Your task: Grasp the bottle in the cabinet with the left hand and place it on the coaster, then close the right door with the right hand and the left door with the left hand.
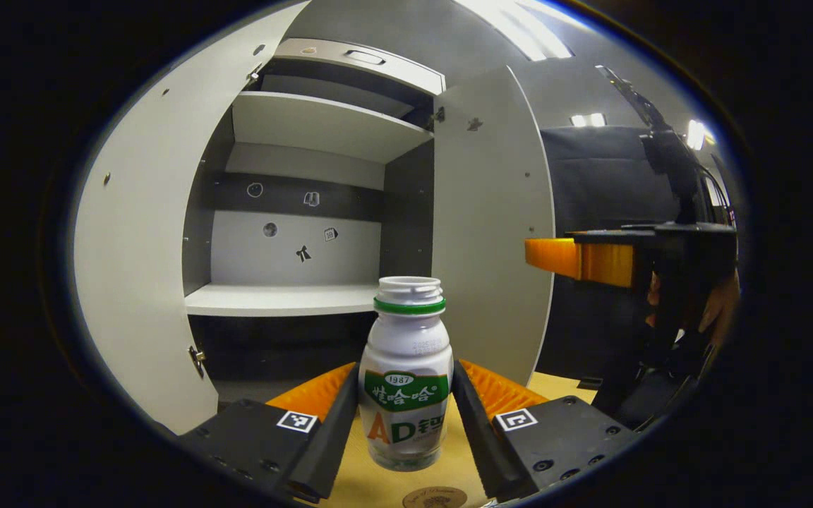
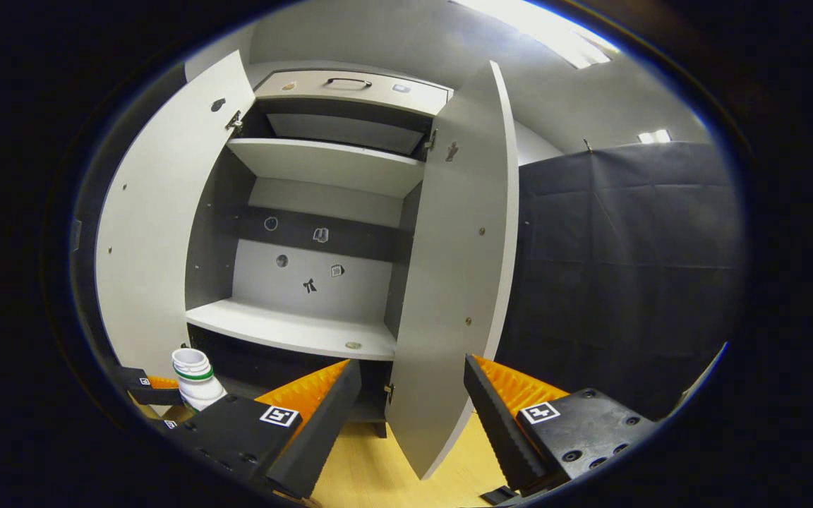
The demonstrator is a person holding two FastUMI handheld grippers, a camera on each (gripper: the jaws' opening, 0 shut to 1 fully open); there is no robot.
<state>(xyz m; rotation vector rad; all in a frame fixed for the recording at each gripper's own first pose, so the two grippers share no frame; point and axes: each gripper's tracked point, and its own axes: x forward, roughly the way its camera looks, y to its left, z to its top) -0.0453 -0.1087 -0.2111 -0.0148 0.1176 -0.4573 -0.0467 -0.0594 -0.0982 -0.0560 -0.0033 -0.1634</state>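
Bottle sits upright between my left gripper's fingers, out of the cabinet, above the wooden table. Both fingers look pressed against its sides, so I log the left as clenched on it. Coaster lies on the table just below the bottle; I cannot tell whether the bottle's base touches anything. Both doors stand open: left door, right door. My right gripper has its fingers spread wide, released, with the lower edge of the right door between them and touching neither. In the right gripper view the bottle appears low at left, beside the left door. Shelves are bare.
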